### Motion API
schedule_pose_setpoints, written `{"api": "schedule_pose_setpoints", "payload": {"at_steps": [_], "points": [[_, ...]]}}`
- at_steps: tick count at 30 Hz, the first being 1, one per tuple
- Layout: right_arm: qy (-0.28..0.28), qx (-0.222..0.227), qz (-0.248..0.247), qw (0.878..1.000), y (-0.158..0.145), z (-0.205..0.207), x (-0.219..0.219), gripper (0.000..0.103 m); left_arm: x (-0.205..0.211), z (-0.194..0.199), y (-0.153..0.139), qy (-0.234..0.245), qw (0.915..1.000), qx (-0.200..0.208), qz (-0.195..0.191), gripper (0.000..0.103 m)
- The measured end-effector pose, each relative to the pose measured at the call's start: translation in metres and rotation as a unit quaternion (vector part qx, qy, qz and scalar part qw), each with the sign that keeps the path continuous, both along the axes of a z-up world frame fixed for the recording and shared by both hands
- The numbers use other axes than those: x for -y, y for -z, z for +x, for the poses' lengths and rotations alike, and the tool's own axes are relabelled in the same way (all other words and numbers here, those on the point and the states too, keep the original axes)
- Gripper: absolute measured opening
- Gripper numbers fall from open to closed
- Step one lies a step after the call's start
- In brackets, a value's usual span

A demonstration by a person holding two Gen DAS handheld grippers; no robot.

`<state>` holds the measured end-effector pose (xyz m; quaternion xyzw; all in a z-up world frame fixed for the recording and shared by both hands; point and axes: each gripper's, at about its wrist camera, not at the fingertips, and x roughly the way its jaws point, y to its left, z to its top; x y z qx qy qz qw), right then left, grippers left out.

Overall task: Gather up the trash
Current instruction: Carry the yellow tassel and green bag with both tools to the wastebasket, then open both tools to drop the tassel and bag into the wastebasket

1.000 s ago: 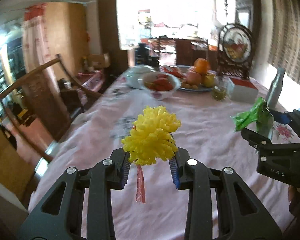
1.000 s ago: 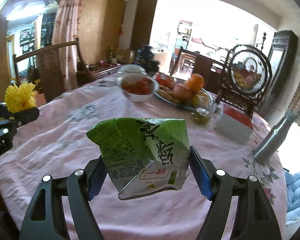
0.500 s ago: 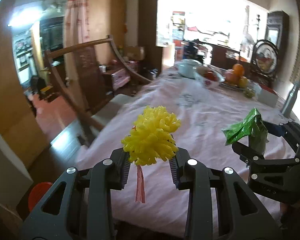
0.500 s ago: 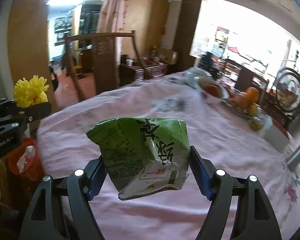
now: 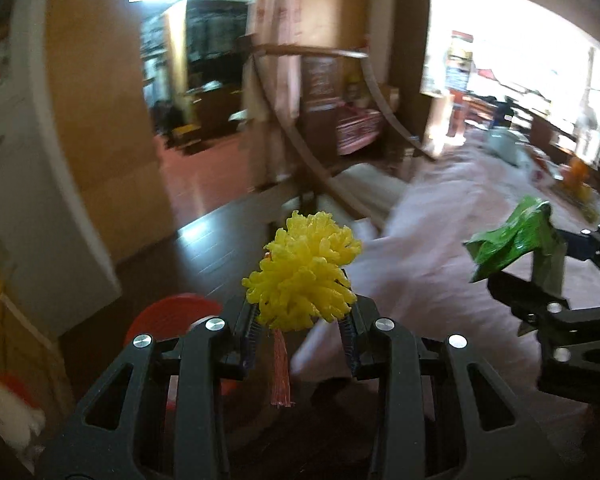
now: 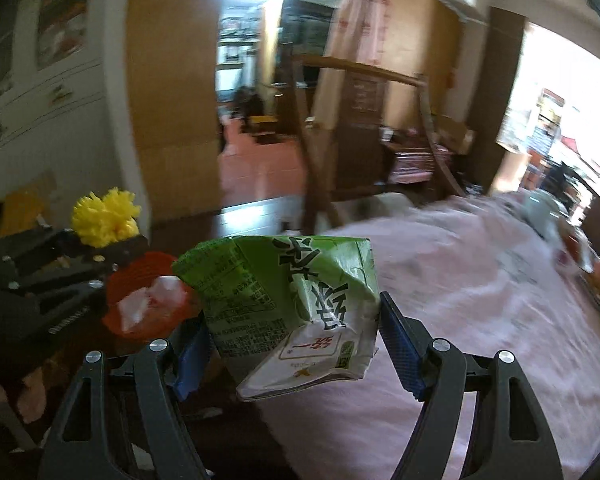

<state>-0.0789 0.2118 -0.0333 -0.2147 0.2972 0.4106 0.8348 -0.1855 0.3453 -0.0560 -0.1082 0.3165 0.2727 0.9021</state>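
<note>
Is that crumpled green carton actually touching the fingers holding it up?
Touching. In the right wrist view the green carton is off the table, squeezed between both blue pads of the right gripper, no gap on either side.

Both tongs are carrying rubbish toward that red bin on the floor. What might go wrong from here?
1. The green carton is crumpled and bulky, clamped only at its sides by the right tongs; it may slip out before it is over the red bin.
2. The yellow pom-pom sits high in the left tongs and may pop loose.
3. The two tongs are close together and may collide over the bin.
</note>
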Motion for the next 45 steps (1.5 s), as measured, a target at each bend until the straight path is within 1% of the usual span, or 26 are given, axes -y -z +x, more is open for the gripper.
{"api": "schedule_pose_setpoints", "payload": {"at_steps": [4, 6, 9, 10, 13, 15, 19, 20, 21, 22, 27, 32, 35, 39, 41, 43, 44, 45], "points": [[-0.060, -0.033, -0.004, 0.998, 0.013, -0.018, -0.053, 0.075, -0.038, -0.027, 0.022, -0.054, 0.9981, -0.027, -0.009, 0.035], [-0.092, -0.053, -0.008, 0.994, 0.024, -0.027, -0.083, 0.075, -0.057, -0.038, 0.036, -0.078, 0.9957, -0.042, -0.025, 0.035], [-0.119, -0.078, -0.018, 0.990, 0.042, -0.035, -0.122, 0.075, -0.086, -0.050, 0.067, -0.111, 0.9898, -0.074, -0.051, 0.035], [-0.126, -0.087, -0.020, 0.988, 0.047, -0.037, -0.133, 0.075, -0.098, -0.052, 0.080, -0.123, 0.9864, -0.089, -0.062, 0.035], [-0.136, -0.121, -0.031, 0.983, 0.068, -0.038, -0.166, 0.075, -0.125, -0.054, 0.110, -0.147, 0.9784, -0.114, -0.091, 0.035], [-0.141, -0.135, -0.040, 0.980, 0.081, -0.034, -0.184, 0.075, -0.143, -0.055, 0.129, -0.162, 0.9732, -0.127, -0.103, 0.035], [-0.148, -0.153, -0.066, 0.975, 0.106, -0.033, -0.217, 0.075, -0.164, -0.061, 0.153, -0.184, 0.9644, -0.143, -0.125, 0.035], [-0.148, -0.158, -0.070, 0.974, 0.113, -0.025, -0.224, 0.075, -0.168, -0.061, 0.158, -0.188, 0.9624, -0.147, -0.129, 0.035], [-0.146, -0.165, -0.075, 0.973, 0.121, -0.018, -0.227, 0.075, -0.174, -0.063, 0.164, -0.194, 0.9600, -0.150, -0.134, 0.035], [-0.145, -0.169, -0.077, 0.972, 0.125, -0.017, -0.230, 0.076, -0.175, -0.057, 0.170, -0.197, 0.9583, -0.154, -0.138, 0.035], [-0.140, -0.182, -0.100, 0.968, 0.154, -0.015, -0.234, 0.076, -0.188, -0.060, 0.195, -0.201, 0.9521, -0.172, -0.153, 0.035], [-0.150, -0.194, -0.115, 0.963, 0.178, -0.015, -0.252, 0.076, -0.196, -0.053, 0.208, -0.201, 0.9504, -0.182, -0.152, 0.035], [-0.150, -0.210, -0.118, 0.959, 0.190, -0.015, -0.264, 0.076, -0.201, -0.045, 0.214, -0.200, 0.9499, -0.186, -0.152, 0.035], [-0.153, -0.220, -0.121, 0.956, 0.199, -0.014, -0.278, 0.076, -0.209, -0.034, 0.219, -0.196, 0.9499, -0.187, -0.155, 0.037], [-0.154, -0.225, -0.123, 0.954, 0.202, -0.011, -0.282, 0.076, -0.213, -0.034, 0.224, -0.198, 0.9472, -0.188, -0.168, 0.037], [-0.158, -0.238, -0.127, 0.950, 0.207, -0.010, -0.284, 0.076, -0.215, -0.033, 0.227, -0.199, 0.9460, -0.190, -0.172, 0.038], [-0.158, -0.243, -0.129, 0.948, 0.210, -0.009, -0.286, 0.077, -0.216, -0.034, 0.228, -0.199, 0.9454, -0.190, -0.175, 0.045], [-0.157, -0.247, -0.131, 0.947, 0.212, -0.008, -0.287, 0.077, -0.216, -0.034, 0.227, -0.199, 0.9453, -0.189, -0.177, 0.058]]}}
